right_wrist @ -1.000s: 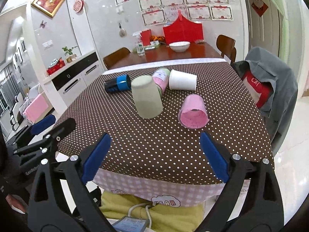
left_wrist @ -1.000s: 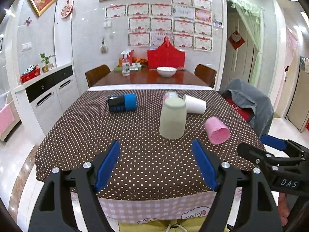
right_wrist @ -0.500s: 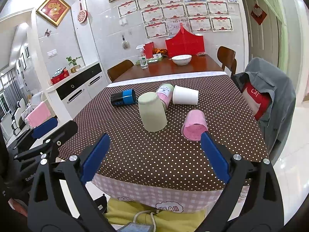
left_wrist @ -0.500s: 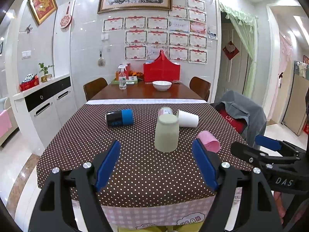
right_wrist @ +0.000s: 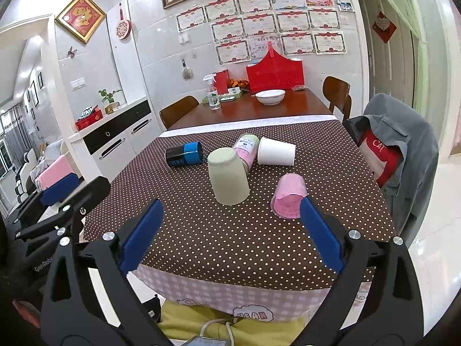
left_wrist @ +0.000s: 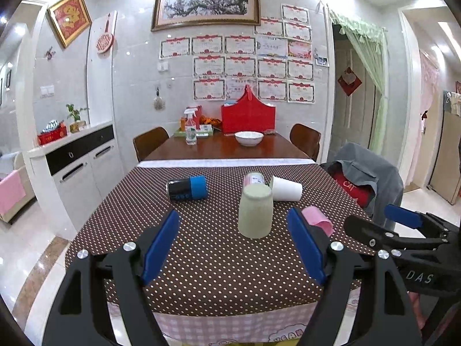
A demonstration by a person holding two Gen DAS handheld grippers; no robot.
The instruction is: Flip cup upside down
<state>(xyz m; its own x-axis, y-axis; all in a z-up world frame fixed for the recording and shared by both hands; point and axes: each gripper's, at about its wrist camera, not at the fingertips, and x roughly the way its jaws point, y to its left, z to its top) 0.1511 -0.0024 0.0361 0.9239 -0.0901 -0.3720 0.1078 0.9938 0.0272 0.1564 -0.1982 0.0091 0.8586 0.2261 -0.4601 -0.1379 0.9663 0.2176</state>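
Observation:
A pale green cup point(left_wrist: 255, 211) stands upside down on the dotted brown tablecloth point(left_wrist: 201, 253); it also shows in the right wrist view point(right_wrist: 228, 180). A pink cup point(right_wrist: 289, 199) lies on its side to its right, partly hidden by a finger in the left wrist view point(left_wrist: 317, 219). A white paper cup point(right_wrist: 276, 151), a pink-labelled can point(right_wrist: 246, 149) and a blue-and-black can point(right_wrist: 184, 154) lie on their sides behind. My left gripper point(left_wrist: 233, 246) is open and empty, back near the table's front edge. My right gripper point(right_wrist: 230, 235) is open and empty too.
A chair draped with a grey jacket point(right_wrist: 403, 150) stands at the table's right side. A wooden table point(left_wrist: 227, 145) with a white bowl point(left_wrist: 248, 137), a spray bottle and a red box joins behind. A white sideboard point(left_wrist: 75, 161) stands left.
Both grippers have pulled back and up from the table; the cups look smaller and more of the room shows. The cups have not moved.

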